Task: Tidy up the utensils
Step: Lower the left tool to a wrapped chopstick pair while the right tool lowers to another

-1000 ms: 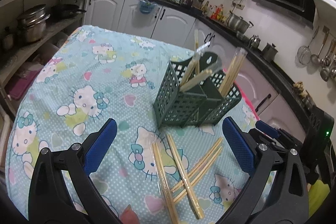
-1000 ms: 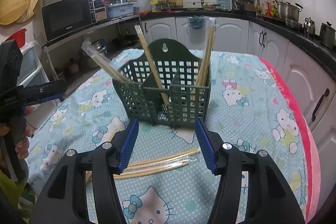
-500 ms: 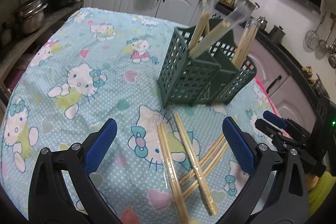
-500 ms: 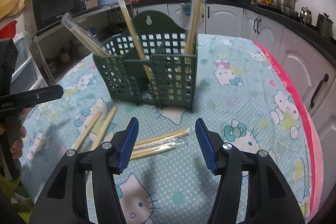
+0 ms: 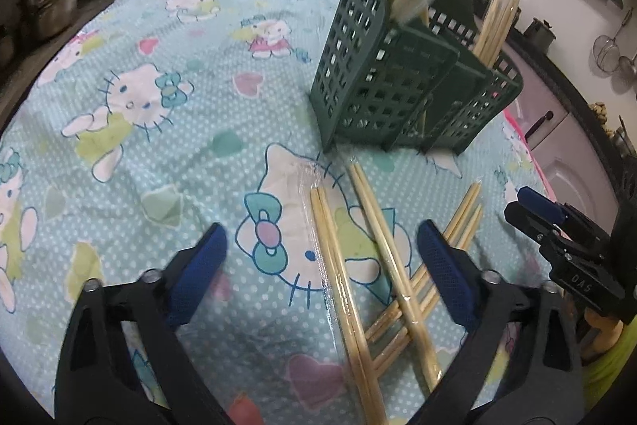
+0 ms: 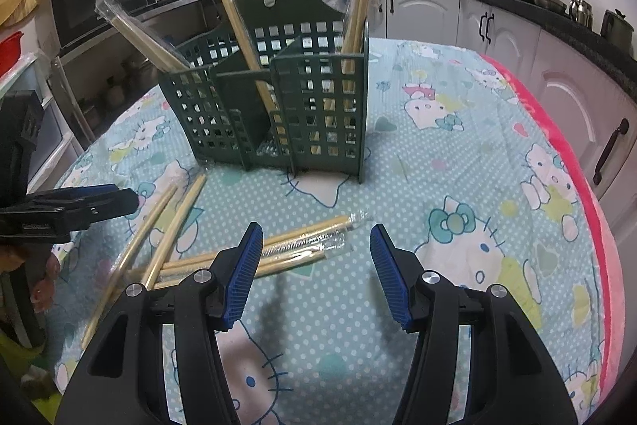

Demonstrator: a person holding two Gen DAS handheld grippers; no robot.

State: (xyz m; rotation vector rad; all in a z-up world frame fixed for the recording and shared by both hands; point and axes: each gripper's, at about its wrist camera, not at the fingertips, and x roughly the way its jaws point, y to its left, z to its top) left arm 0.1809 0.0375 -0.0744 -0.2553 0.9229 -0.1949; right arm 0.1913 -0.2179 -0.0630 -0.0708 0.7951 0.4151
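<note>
Both tools lowered over the loose chopsticks, neither gripping yet

The left tool, jaws just narrowed but apart, straddles two plastic-wrapped bamboo chopstick pairs lying crossed on the cartoon-cat cloth counter, probably lined up for a pinch; the right tool stands half apart, empty, just short of another wrapped bundle; the dark green slotted plastic utensil holder behind already keeps several pairs upright
</note>
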